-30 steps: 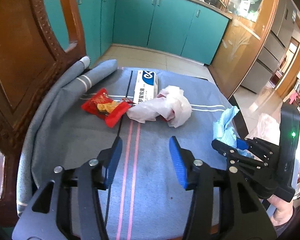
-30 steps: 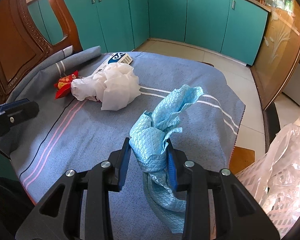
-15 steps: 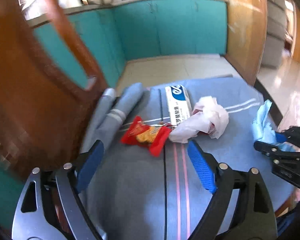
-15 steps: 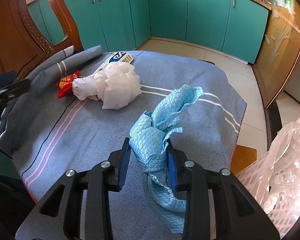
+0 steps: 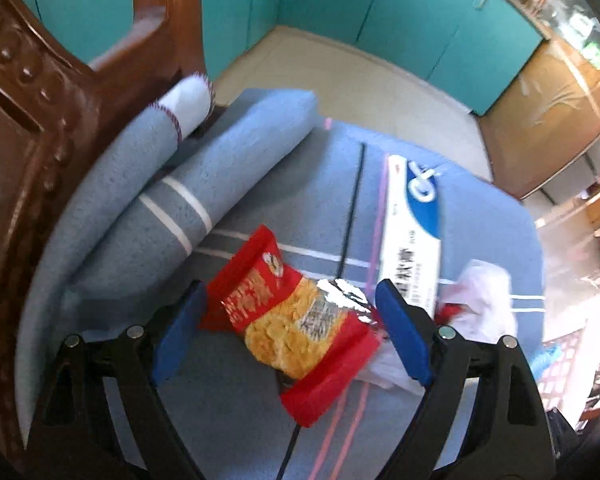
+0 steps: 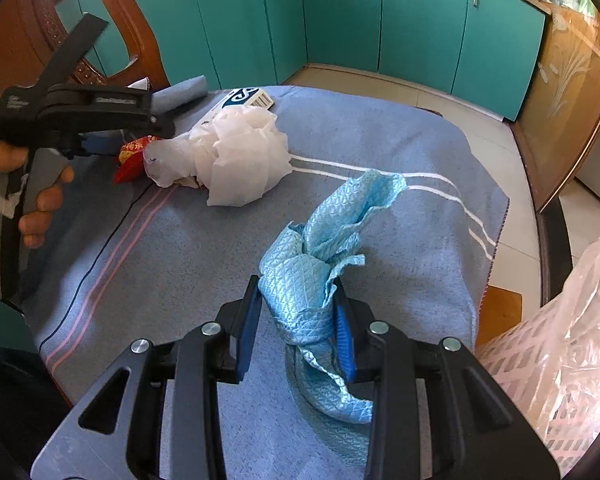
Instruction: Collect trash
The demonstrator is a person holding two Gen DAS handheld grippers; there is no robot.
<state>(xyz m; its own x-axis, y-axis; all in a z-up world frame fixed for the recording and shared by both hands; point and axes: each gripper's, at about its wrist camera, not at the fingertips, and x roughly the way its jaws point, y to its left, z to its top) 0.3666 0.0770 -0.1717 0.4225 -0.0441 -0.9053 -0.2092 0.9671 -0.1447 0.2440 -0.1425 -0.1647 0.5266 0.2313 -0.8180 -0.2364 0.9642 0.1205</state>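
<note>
Left wrist view: my left gripper (image 5: 290, 312) stands wide open around the red snack wrapper (image 5: 292, 320), pads on either side, not pressing. Wrapper lies flat on the blue cloth (image 5: 260, 420), long axis running from far left to near right, its torn foil edge toward the white box (image 5: 414, 236). Risk: the right pad sits close against the crumpled white tissue (image 5: 480, 312), so closing may catch tissue too, or the slick foil may skid out.

Right wrist view: my right gripper (image 6: 296, 328) is clamped on the blue wipe (image 6: 320, 264), near centre of the cloth. Wipe stands up, free end pointing far right. Risk: its loose tail could drag or snag. Wrapper shows far left, half hidden.
</note>
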